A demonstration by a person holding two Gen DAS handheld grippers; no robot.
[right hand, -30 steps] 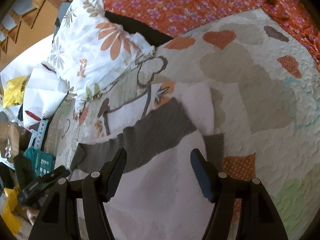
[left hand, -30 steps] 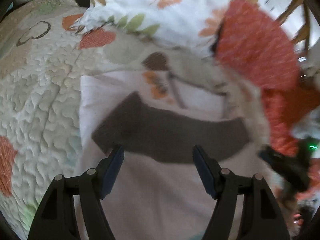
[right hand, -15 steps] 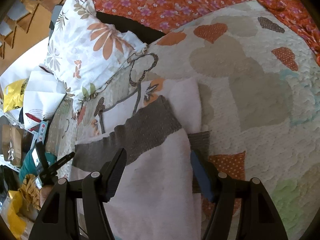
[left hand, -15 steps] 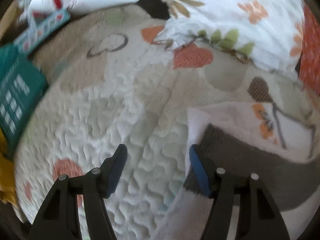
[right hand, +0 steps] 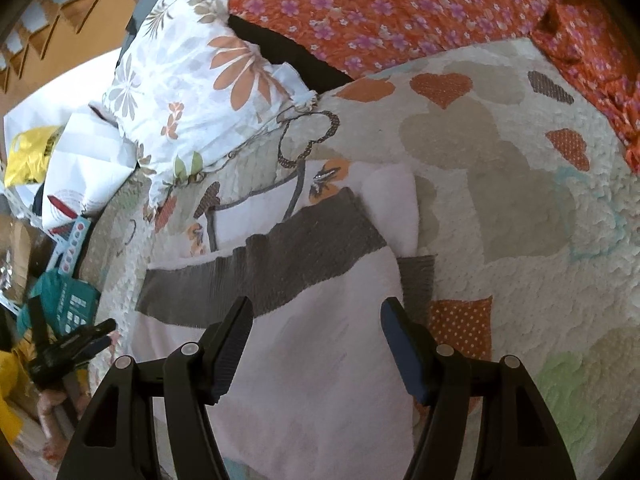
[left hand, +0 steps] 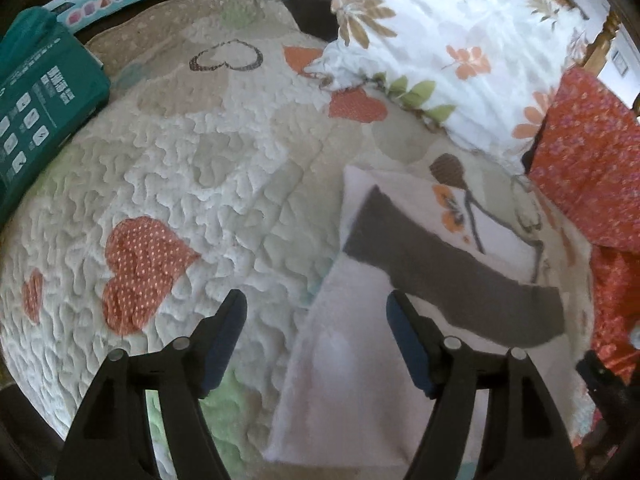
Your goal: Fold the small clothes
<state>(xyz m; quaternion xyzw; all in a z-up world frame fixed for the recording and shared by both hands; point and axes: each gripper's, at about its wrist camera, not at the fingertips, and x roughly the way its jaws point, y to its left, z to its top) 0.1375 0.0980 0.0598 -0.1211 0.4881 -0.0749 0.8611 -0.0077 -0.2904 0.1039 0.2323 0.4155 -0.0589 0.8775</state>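
Note:
A small pale pink garment point(left hand: 348, 384) with a grey ribbed band point(left hand: 452, 276) lies flat on the quilted bedspread point(left hand: 192, 184). In the right wrist view the garment point(right hand: 316, 376) and its grey band point(right hand: 272, 272) lie under the gripper. My left gripper point(left hand: 316, 316) is open and empty, over the garment's left edge, half over bare quilt. My right gripper point(right hand: 316, 316) is open and empty, above the garment's pink body just below the band. The left gripper also shows at the left of the right wrist view point(right hand: 72, 344).
A floral pillow point(left hand: 452, 48) lies behind the garment, also in the right wrist view point(right hand: 192, 80). An orange flowered blanket point(right hand: 392, 12) covers the far side. A teal box point(left hand: 36, 108) and white bags point(right hand: 84, 168) sit off the bed's left edge.
My left gripper has swung left, off the middle of the garment to its left edge. The right gripper has stayed over the garment with little movement. Both stayed open.

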